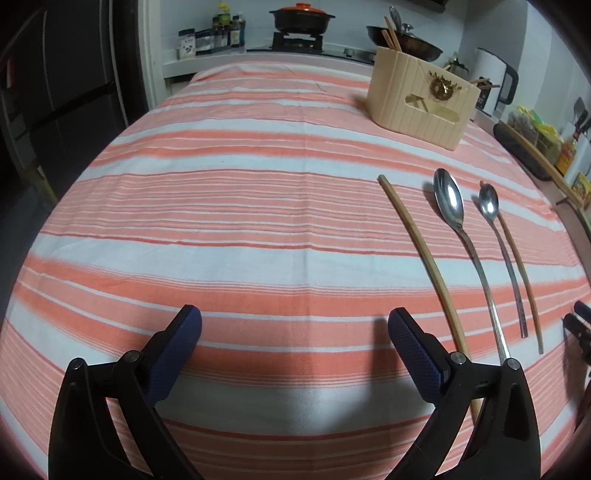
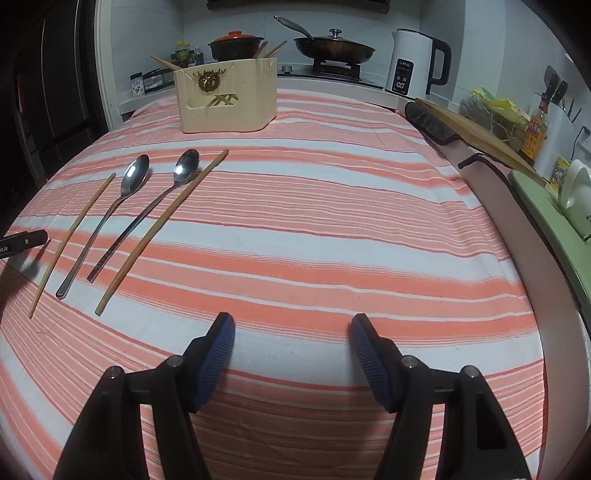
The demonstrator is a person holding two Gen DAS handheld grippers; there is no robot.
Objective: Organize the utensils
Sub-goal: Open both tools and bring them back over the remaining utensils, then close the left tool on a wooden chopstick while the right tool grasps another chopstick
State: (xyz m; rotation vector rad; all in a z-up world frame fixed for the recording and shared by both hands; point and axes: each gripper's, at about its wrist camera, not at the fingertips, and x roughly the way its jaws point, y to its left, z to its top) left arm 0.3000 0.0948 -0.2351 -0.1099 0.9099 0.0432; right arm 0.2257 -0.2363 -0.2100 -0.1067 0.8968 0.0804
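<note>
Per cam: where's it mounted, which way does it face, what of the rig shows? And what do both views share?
Left wrist: on the left claw, facing across the striped table toward the stove; both open fingers show, utensils to its right.
Right wrist: on the right claw, same heading; open fingers show, utensils to its left.
Shared: two spoons, two chopsticks, beige holder.

Kitchen counter lying behind a table in dim light

An orange-and-white striped tablecloth [image 2: 332, 229] is covering the table; a white electric kettle [image 2: 410, 66] and a lidded black frying pan [image 2: 334, 46] are standing before white walls [image 2: 147, 33], a dark refrigerator [image 1: 66, 85] looming left.
</note>
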